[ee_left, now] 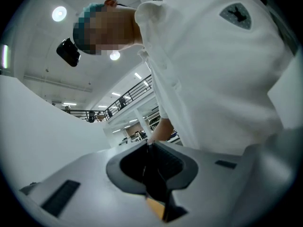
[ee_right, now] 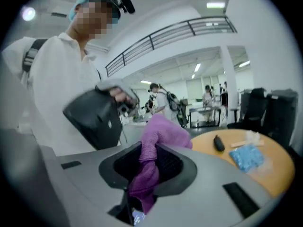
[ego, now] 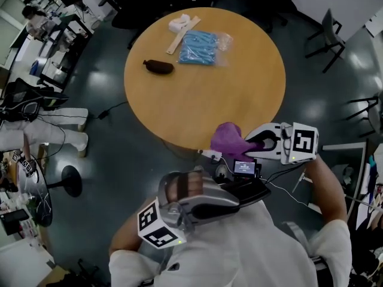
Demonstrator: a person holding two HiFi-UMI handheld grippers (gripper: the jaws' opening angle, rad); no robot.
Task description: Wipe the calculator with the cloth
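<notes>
Right gripper [ego: 252,141]: jaws are closed on a purple cloth [ego: 228,137]. In the right gripper view the cloth [ee_right: 161,129] is pinched between the pads and bunches up above them. It is held over the near edge of the round wooden table [ego: 203,94].

Left gripper [ego: 230,199]: it is held close to the person's body, off the table. In the left gripper view [ee_left: 154,167] the jaws are nearly together on a thin dark edge. This is the black calculator [ego: 246,190], gripped by its side. In the right gripper view the calculator [ee_right: 92,117] shows a plain dark face with one small pale mark, too small to be read. The cloth and calculator are near each other but apart.

Markings: black-and-white square marker patterns are seen on the right cube [ego: 302,142] and the left cube [ego: 157,225]. A small lit screen [ego: 245,168] lies between the grippers, its print too small to be read. A dark emblem [ee_left: 236,14] is noted on the white shirt, not legible.

Far side of the table: a blue packet in clear wrap [ego: 199,46], a wooden strip [ego: 182,36], a white object [ego: 179,23] and a dark pouch [ego: 158,67].
</notes>
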